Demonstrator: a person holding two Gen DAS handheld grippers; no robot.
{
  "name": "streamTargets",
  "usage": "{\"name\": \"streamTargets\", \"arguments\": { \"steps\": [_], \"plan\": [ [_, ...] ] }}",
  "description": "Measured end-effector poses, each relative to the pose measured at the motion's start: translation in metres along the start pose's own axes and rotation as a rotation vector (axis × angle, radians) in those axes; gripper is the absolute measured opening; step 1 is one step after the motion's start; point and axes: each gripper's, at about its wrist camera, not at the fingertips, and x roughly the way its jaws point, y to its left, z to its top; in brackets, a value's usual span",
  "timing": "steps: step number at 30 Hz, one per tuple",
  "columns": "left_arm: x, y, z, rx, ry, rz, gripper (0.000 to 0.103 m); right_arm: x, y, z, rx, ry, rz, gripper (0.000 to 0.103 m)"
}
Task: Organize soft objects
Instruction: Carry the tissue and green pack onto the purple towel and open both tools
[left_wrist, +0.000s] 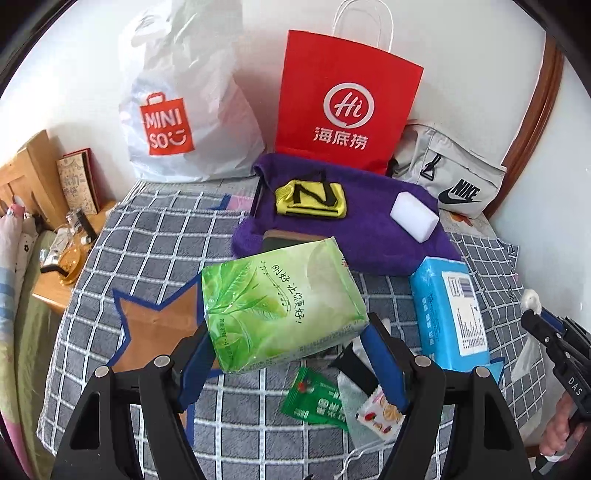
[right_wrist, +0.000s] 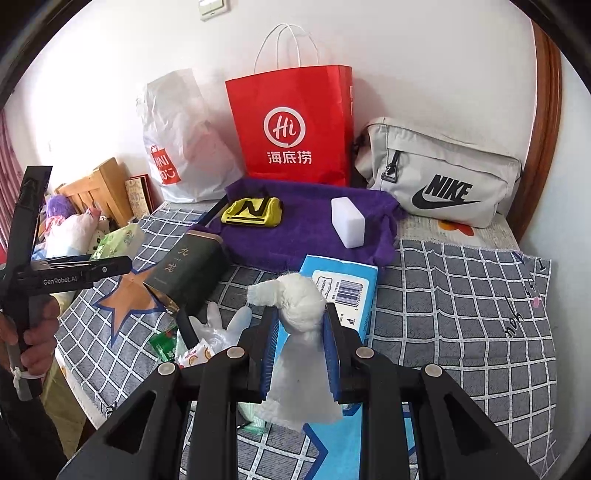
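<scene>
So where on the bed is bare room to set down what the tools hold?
Free: the checked blanket right of the blue tissue pack, below the Nike bag. Also the strip between yellow pouch and white sponge on the purple towel. Crowded: around the glove and sachets.

A: What is hidden at six o'clock in the right wrist view?
B: The blue tissue pack; the white cloth covers its middle.

A: And at nine o'clock?
B: The green tissue pack is mostly behind the left gripper.

A: The dark tin?
B: Nearly all behind that pack in the left wrist view.
</scene>
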Motion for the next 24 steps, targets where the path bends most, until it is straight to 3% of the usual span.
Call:
{"name": "streamTargets", "arguments": {
  "steps": [12, 24],
  "plan": [
    [0.022, -0.014, 0.041, 0.046, -0.026, -0.017, 0.075, 0.022, -0.008, 0.023, 0.0, -0.017, -0.023, 0.024],
    [0.058, -0.015, 0.071, 0.033, 0.013, -0.027, 0.075, 0.07, -0.015, 0.059, 0.015, -0.009, -0.019, 0.024]
  ]
}}
